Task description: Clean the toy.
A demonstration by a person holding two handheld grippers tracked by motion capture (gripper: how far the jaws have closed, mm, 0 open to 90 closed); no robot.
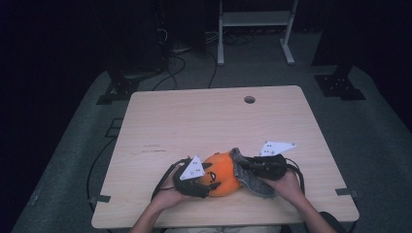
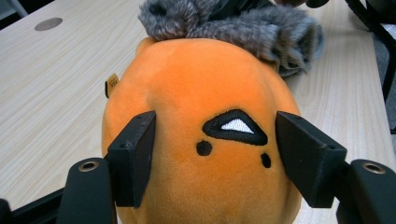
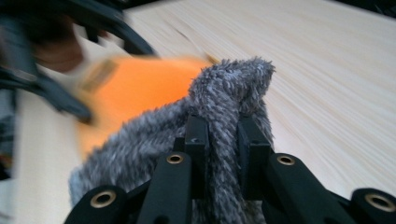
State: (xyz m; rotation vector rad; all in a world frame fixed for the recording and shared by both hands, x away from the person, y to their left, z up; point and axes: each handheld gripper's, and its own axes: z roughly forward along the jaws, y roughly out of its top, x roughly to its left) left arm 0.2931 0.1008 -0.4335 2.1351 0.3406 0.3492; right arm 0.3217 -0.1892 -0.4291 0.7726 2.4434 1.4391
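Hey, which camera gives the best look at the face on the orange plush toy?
The left gripper view: the orange plush toy sits close up, with an embroidered eye and two dots sharp. The high view shows it small between the hands; the right gripper view shows a blurred orange patch.

no text can be read; the small tag [image 2: 111,83] on the orange plush toy [image 2: 201,140] is too blurred.

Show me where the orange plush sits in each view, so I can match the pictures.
High view: orange plush at bottom centre, between the two hands.
Left gripper view: orange plush at centre, squeezed between the left hand-held gripper's jaws.
Right gripper view: blurred orange plush at left of centre.
Shared landmark: the grey fuzzy cloth lying against it.
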